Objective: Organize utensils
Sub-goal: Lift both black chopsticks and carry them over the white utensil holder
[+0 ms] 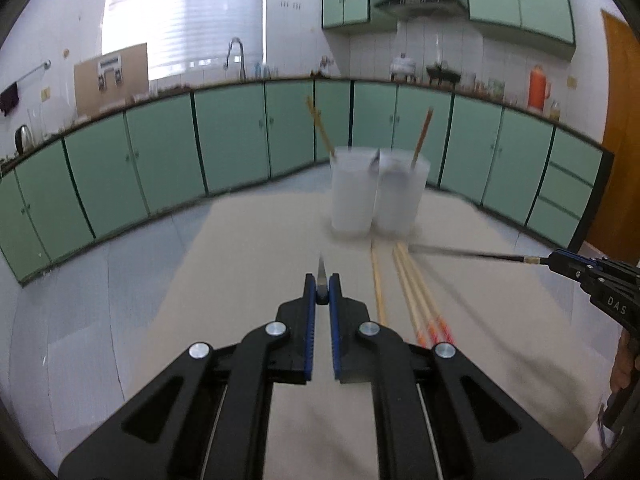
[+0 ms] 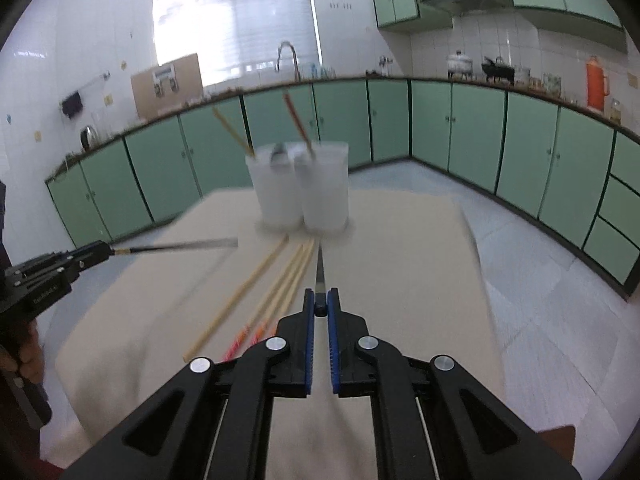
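Observation:
My left gripper [image 1: 322, 280] is shut on a dark chopstick [image 1: 321, 268] whose tip pokes out ahead. At the right edge of that view my right gripper [image 1: 554, 259] is shut on another dark chopstick [image 1: 472, 254] pointing left. In the right wrist view the right gripper [image 2: 320, 294] clamps its dark chopstick [image 2: 320, 268]. At the left edge the left gripper [image 2: 106, 249] holds its dark chopstick [image 2: 180, 245] above the table. Two frosted cups [image 1: 352, 196] [image 1: 400, 196] [image 2: 276, 192] [image 2: 324, 192] stand side by side with chopsticks in them. Several wooden chopsticks [image 1: 416, 292] [image 2: 280, 292] lie on the cloth.
A beige cloth [image 1: 260, 260] [image 2: 400, 260] covers the table. Green cabinets [image 1: 232, 136] [image 2: 472, 136] run round the room under a counter with a tap [image 2: 288, 56] and an orange flask [image 2: 596, 84]. A hand [image 2: 28, 344] grips the left gripper's handle.

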`<state>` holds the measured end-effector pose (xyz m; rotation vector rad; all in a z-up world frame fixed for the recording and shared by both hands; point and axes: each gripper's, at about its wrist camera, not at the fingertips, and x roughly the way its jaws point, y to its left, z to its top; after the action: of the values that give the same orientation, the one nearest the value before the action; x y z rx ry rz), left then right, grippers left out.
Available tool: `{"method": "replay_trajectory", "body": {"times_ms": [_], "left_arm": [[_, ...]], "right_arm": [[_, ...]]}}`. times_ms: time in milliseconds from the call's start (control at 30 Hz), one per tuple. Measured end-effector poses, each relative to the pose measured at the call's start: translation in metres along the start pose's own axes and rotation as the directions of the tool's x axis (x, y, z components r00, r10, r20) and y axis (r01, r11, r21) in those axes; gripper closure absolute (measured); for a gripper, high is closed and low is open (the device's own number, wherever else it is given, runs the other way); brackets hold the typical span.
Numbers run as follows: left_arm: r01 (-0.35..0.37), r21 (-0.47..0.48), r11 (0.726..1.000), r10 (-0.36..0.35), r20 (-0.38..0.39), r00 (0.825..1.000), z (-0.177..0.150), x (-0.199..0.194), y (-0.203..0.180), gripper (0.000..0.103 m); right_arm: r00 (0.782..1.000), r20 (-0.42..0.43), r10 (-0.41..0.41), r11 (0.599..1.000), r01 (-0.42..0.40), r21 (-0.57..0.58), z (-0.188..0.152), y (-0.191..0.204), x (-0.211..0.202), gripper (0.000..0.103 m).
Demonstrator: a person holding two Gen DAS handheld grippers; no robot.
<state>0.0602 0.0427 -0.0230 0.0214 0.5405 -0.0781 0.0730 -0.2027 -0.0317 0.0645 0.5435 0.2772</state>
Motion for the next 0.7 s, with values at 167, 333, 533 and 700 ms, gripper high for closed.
{"method": "replay_trajectory", "body": {"times_ms": [167, 333, 533, 700], "left_arm": [[0.019, 0.010, 1.000, -0.019, 0.098, 0.995, 0.035, -0.011, -0.006, 0.097], [0.059, 0.017, 0.998, -0.060, 0.155, 0.986, 0.064, -0.017, -0.012, 0.097], [0.097, 0.032, 0.995, -0.101, 0.189, 0.977, 0.086, -0.023, -0.018, 0.097], [0.111, 0.045, 0.993, -0.118, 0.217, 0.969, 0.098, -0.025, -0.022, 0.097]], "right_arm": [[0.996, 0.082, 0.028, 1.000, -0.028, -0.002, 0.037, -0.002, -0.014, 0.097], [0.991, 0.124, 0.040, 0.999, -0.037, -0.025, 0.068, -0.002, -0.020, 0.097], [0.991, 0.114, 0.066, 0.997, -0.061, -0.044, 0.094, -0.003, -0.016, 0.097], [0.990, 0.116, 0.074, 0.995, -0.066, -0.068, 0.106, -0.006, -0.017, 0.097]]}}
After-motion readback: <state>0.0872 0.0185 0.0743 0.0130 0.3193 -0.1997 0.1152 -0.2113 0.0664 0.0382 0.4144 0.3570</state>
